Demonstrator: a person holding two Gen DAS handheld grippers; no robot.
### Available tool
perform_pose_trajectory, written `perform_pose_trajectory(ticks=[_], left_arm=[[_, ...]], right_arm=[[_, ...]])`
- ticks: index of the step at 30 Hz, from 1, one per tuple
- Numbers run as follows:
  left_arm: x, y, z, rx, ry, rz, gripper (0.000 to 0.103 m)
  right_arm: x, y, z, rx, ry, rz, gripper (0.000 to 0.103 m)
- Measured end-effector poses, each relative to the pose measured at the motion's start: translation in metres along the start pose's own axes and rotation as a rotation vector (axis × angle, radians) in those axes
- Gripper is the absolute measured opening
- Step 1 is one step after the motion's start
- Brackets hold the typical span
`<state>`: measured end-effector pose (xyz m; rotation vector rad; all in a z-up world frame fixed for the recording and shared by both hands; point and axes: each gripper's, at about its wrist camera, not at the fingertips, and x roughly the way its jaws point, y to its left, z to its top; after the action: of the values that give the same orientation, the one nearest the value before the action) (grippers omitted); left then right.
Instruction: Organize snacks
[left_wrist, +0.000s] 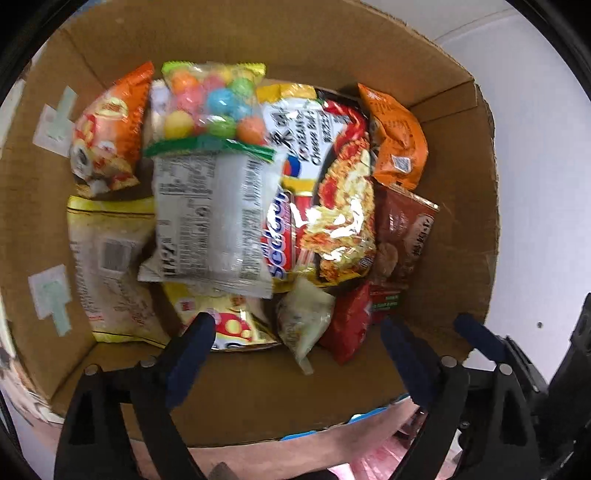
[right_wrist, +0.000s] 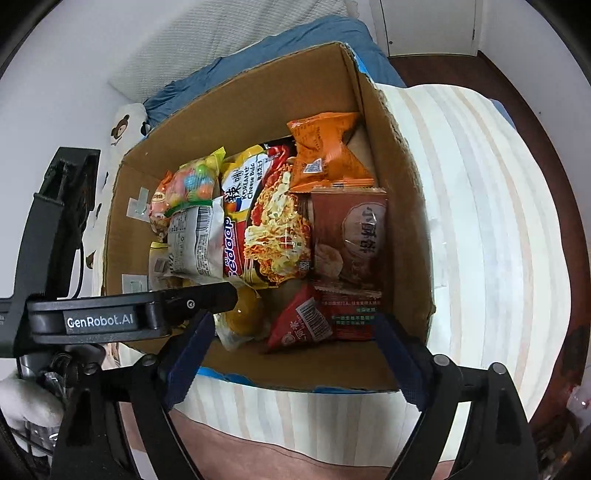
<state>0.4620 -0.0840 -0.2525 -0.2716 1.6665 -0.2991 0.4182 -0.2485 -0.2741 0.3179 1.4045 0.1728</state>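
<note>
Left gripper (left_wrist: 299, 332) jaws wide apart, nothing between them, pointing down into cardboard box (left_wrist: 258, 398); right gripper (right_wrist: 295, 332) likewise spread and empty over box near edge. Snack packets fill the box: candy ball bag (left_wrist: 210, 107) on top, noodle pack (left_wrist: 332, 192) middle, brown pack (right_wrist: 347, 236) right side

The noodle packet (right_wrist: 271, 218) in the cardboard box (right_wrist: 258, 122) reads "KOREAN" and "Cheese Buld", with a brand running up its red band that looks like "Sedaap". The black gripper body (right_wrist: 99, 319) seen from the right wrist carries "GenRobot.AI". The brown packet (right_wrist: 351, 236) bears Chinese characters, too blurred to read
</note>
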Motion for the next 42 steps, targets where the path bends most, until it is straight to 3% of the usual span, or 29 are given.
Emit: perform_pose_trajectory(ticks=[13,18,25,26,27,34,42], left_arm=[[-0.042,0.026,-0.029,0.020,-0.183,0.180,0.092],[-0.047,0.033,-0.043,0.012,-0.215,0.188,0.092],[-0.080,0.029,-0.070,0.034,-0.331,0.213,0.094],[-0.084,0.027,-0.075,0.039,-0.349,0.216,0.102],[-0.092,0.025,-0.082,0.051,-0.381,0.221,0.103],[-0.129,0.015,-0.127,0.069,-0.504,0.217,0.103],[-0.167,0.007,-0.210,0.076,-0.666,0.259,0.103]], right_arm=[[-0.009,0.012,-0.002,-0.030,-0.030,-0.110,0.099],[-0.014,0.018,-0.006,-0.037,-0.049,-0.120,0.100],[-0.039,0.031,-0.020,-0.059,-0.116,-0.126,0.101],[-0.045,0.034,-0.024,-0.067,-0.132,-0.129,0.101],[-0.050,0.038,-0.028,-0.072,-0.147,-0.132,0.101],[-0.099,0.059,-0.070,-0.120,-0.269,-0.138,0.101],[-0.162,0.078,-0.133,-0.177,-0.407,-0.135,0.101]])
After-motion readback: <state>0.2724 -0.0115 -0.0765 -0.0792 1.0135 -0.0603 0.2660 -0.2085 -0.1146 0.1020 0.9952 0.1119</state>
